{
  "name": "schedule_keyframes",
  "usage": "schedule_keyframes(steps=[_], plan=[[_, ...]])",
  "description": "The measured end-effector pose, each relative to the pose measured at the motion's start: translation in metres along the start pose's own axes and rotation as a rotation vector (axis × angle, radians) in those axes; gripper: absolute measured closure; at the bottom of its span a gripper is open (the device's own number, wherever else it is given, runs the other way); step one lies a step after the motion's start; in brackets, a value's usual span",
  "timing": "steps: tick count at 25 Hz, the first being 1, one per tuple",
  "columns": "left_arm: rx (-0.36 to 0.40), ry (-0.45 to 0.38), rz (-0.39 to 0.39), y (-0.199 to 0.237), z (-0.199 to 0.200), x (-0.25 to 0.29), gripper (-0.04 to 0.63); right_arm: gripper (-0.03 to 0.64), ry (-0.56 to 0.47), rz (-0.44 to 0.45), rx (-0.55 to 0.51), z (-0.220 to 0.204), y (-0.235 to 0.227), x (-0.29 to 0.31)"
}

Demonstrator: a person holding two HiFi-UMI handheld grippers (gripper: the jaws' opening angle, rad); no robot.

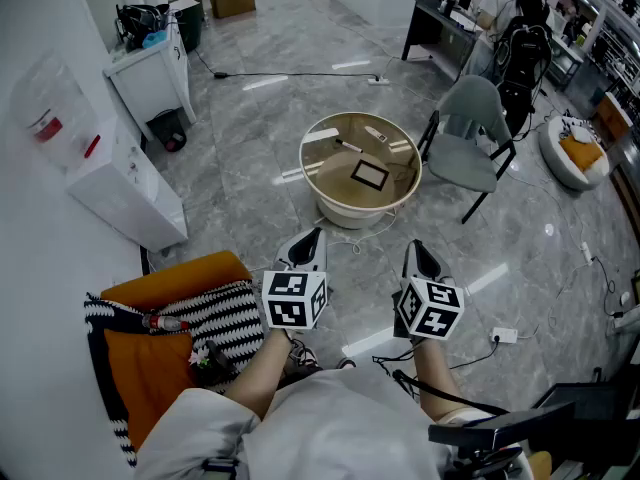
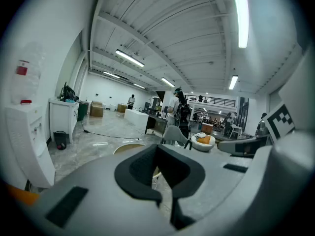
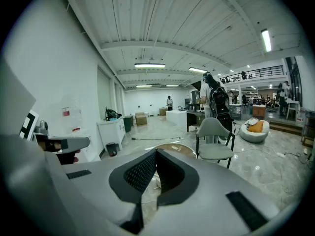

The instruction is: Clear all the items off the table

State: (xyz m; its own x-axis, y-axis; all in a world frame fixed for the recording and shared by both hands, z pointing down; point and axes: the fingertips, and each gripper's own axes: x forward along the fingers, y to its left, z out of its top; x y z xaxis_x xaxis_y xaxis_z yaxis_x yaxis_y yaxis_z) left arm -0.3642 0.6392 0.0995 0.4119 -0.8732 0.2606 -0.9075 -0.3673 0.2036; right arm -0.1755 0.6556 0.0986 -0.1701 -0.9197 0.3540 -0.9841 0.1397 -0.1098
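Tongs closed, table not yet reached: I face the round table (image 1: 325,178) from well back across the grey floor, with the whole job apparently ahead of me.

The left tongs (image 1: 304,248) and the right tongs (image 1: 421,258) sit side by side in front of me. Their noses dip slightly and aim at the table. Each gripper view shows the dark pads meeting at the tip with nothing caught between them. I judge they are shut simply because nothing is within reach, and they will need opening once I stand close.

The things to clear lie flat on the tabletop:
- A dark-framed square (image 1: 369,174) sits near the middle.
- A pen (image 1: 348,146) lies behind it.
- A small white piece (image 1: 376,134) lies towards the far rim.

All three are apart from one another, so each should allow its own pick.

A grey chair (image 1: 468,138) stands just beside the table on the right. That leaves the near side as the natural way in.

The square lies flush on the top and will probably be the awkward one, since it offers only an edge to pinch. The pen looks easier, taken across its shaft.
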Motion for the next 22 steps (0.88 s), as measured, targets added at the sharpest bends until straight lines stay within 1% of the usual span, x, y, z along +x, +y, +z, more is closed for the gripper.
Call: schedule_keyframes(steps=[4, 7, 12, 22], plan=[[-0.003, 0.002, -0.001, 0.006, 0.000, 0.002, 0.589, 0.594, -0.003, 0.004, 0.007, 0.002, 0.005, 0.004], [-0.005, 0.002, -0.007, 0.010, 0.001, 0.003, 0.588, 0.594, -0.025, 0.008, 0.049, 0.005, 0.008, 0.006], [-0.002, 0.008, -0.019, 0.019, 0.001, 0.008, 0.588, 0.594, -0.031, -0.017, 0.052, 0.006, 0.010, 0.011], [0.008, 0.036, -0.067, 0.040, -0.002, 0.029, 0.588, 0.594, -0.026, -0.089, 0.100, -0.001, 0.007, 0.025]])
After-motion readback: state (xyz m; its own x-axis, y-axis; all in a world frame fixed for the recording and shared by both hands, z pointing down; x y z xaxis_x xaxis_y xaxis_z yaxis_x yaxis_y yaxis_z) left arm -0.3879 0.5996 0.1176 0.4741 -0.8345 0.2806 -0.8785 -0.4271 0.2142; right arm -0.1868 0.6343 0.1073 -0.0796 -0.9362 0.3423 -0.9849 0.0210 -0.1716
